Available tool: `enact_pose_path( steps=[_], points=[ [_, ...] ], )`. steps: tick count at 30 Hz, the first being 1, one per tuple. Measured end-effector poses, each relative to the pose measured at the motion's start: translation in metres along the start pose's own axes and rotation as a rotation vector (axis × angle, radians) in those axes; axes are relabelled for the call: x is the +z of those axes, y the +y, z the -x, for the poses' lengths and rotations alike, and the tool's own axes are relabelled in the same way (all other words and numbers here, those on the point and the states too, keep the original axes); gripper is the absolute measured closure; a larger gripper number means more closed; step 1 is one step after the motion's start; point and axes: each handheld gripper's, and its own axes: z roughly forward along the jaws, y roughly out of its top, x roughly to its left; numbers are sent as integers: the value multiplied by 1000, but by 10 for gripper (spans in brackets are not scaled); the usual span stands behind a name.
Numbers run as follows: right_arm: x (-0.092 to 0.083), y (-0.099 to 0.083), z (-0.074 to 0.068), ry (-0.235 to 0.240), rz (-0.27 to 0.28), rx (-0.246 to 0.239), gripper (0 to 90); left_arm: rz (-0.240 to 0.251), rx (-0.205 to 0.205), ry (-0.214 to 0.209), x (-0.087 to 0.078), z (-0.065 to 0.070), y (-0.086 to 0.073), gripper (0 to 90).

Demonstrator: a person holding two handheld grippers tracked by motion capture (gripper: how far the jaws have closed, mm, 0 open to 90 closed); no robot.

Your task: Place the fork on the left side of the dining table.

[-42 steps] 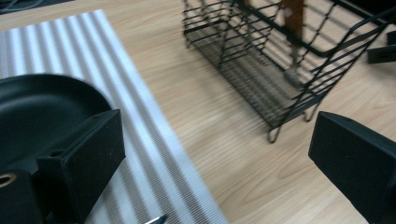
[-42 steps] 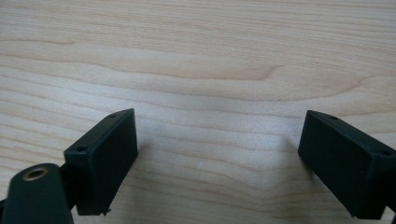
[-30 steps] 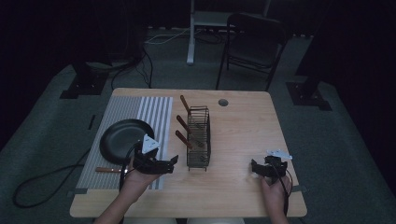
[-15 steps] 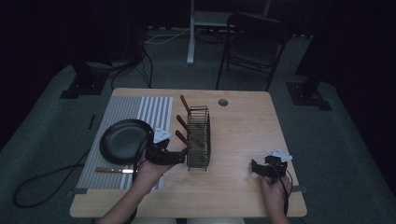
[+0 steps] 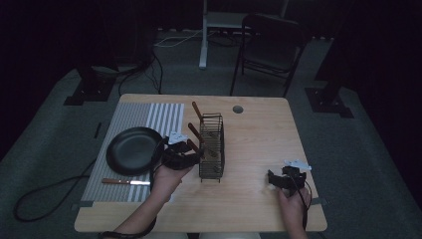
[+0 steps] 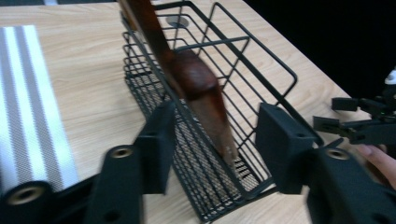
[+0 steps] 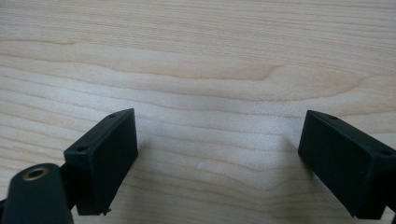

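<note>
The left gripper point(image 6: 210, 144) has just been closing its jaws on either side of a brown wooden handle point(image 6: 205, 98) that leans out over the near wall of the black wire basket point(image 5: 211, 147) in the middle of the desk point(image 5: 259, 134). The pads stand apart from the handle, not pressing it (motion blur softens its outline). The handle's lower end is hidden among the wires. The right gripper point(image 7: 215, 163) hovers wide and empty over bare desk, well apart.
</note>
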Motion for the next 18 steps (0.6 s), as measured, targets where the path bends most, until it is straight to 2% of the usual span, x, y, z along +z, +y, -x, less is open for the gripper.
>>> enact_pose_path(
  steps=[3,4,5,7,8,11,14,18],
  points=[
    [0,0,0,0,0,0,115,5,-6,-16,2,0,0,601],
    [0,0,0,0,0,0,115,11,-9,-13,2,0,0,606],
    [0,0,0,0,0,0,115,20,-19,-24,2,-1,-1,655],
    [0,0,0,0,0,1,115,21,-11,-28,3,-1,-2,689],
    [0,0,0,0,0,1,115,26,-6,-43,2,-1,-2,717],
    [0,0,0,0,0,1,115,40,-1,-65,0,1,-4,736],
    [0,0,0,0,0,1,115,59,-23,-85,-1,1,-6,763],
    [0,0,0,0,0,3,115,76,-32,-86,-1,1,-9,770]
  ],
)
